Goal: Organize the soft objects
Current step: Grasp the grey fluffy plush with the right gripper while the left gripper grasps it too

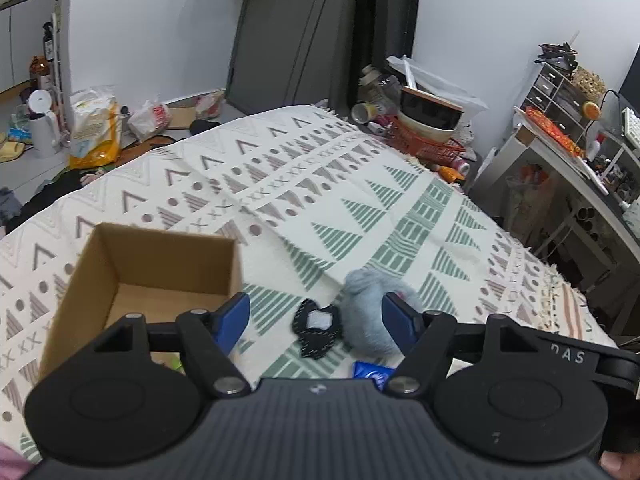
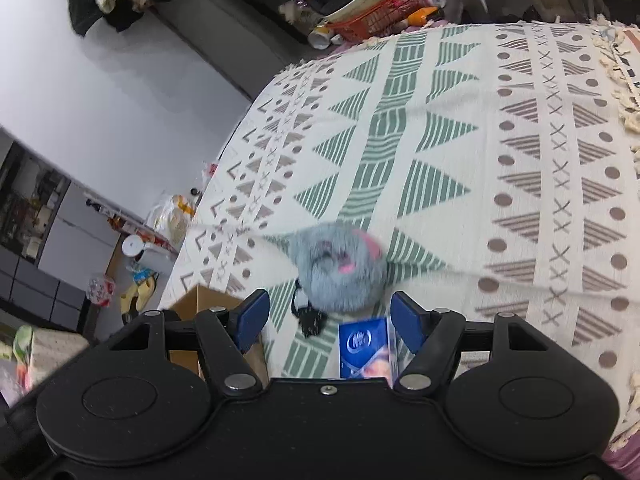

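Note:
A fluffy grey-blue plush toy [image 1: 366, 316] with pink marks lies on the patterned bed cover [image 1: 280, 184]; it also shows in the right wrist view [image 2: 340, 268]. A dark stitched fabric piece [image 1: 318, 332] lies left of it, also in the right wrist view [image 2: 308, 318]. A blue tissue pack [image 2: 366, 346] lies just in front, and its corner shows in the left wrist view [image 1: 372, 372]. An open cardboard box [image 1: 136, 276] stands at the left. My left gripper [image 1: 316, 320] is open above the fabric piece. My right gripper [image 2: 328, 316] is open, just short of the plush.
The cover [image 2: 500, 160] spreads wide beyond the objects. A red basket [image 1: 432, 144] with bowls stands past the bed's far edge. A cluttered desk [image 1: 572, 148] is at the right. Bags [image 1: 94, 128] lie on the floor at the far left.

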### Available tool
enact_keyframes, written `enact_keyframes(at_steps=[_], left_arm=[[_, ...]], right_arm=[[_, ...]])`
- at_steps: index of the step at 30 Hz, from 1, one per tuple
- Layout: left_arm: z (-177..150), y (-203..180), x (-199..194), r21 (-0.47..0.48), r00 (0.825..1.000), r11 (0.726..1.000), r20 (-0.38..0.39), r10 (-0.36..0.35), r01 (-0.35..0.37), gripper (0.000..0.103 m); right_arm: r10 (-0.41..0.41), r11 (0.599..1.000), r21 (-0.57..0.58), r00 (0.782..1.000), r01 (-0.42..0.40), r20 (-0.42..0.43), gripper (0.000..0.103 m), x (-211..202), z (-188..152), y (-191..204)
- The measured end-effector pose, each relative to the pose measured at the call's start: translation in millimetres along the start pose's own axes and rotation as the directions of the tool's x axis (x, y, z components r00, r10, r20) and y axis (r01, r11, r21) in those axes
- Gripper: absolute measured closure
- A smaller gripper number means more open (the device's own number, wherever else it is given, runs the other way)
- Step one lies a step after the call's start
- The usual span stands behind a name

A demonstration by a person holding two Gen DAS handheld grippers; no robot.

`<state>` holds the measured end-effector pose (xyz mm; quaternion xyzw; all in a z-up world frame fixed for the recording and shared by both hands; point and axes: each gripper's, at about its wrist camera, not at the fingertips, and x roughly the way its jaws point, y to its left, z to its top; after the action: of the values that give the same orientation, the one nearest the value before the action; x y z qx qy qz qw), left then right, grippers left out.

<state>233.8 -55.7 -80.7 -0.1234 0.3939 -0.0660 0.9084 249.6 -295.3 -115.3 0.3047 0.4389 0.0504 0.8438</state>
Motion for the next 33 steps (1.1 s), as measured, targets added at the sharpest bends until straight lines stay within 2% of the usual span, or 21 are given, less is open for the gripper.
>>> enact_keyframes(at_steps=[5,10,13,17,22,30,33], left_arm=[[12,-13,10,-0.005,0.999,1.0,-0.028,-0.015,0.015,0.033],[21,-24,25,0.001,0.999,1.0,-0.044,-0.009,0.01,0.043],[21,-26,41,-0.028,0.996,0.999,-0.081,-0.029,0.027,0.049],[18,-30,65,0.046,0.993,0.998,-0.11,-0.044,0.05,0.051],[9,-29,89,0.038,0.99,0.998,-0.137,-0.047,0.052,0.056],[-2,-29,117,0.004,0.981,0.995,-0.168,-0.098,0.1,0.063],[-3,-28,127,0.002,0.979,0.995,-0.182,-0.095,0.097,0.072]], right_arm=[[0.027,1.0,0.014,1.0,-0.027,0.003,0.036,5,18,2],[0.064,0.996,0.059,0.998,-0.064,0.013,0.045,18,22,-9],[0.078,0.995,0.066,0.997,-0.078,0.002,0.056,30,18,-21],[0.044,0.997,0.066,0.999,-0.042,-0.027,0.064,47,16,-35],[0.063,0.994,0.088,0.997,-0.059,-0.041,0.064,58,20,-42],[0.083,0.993,0.091,0.995,-0.077,-0.062,0.069,76,20,-45],[0.081,0.993,0.097,0.994,-0.074,-0.074,0.072,85,21,-47]])
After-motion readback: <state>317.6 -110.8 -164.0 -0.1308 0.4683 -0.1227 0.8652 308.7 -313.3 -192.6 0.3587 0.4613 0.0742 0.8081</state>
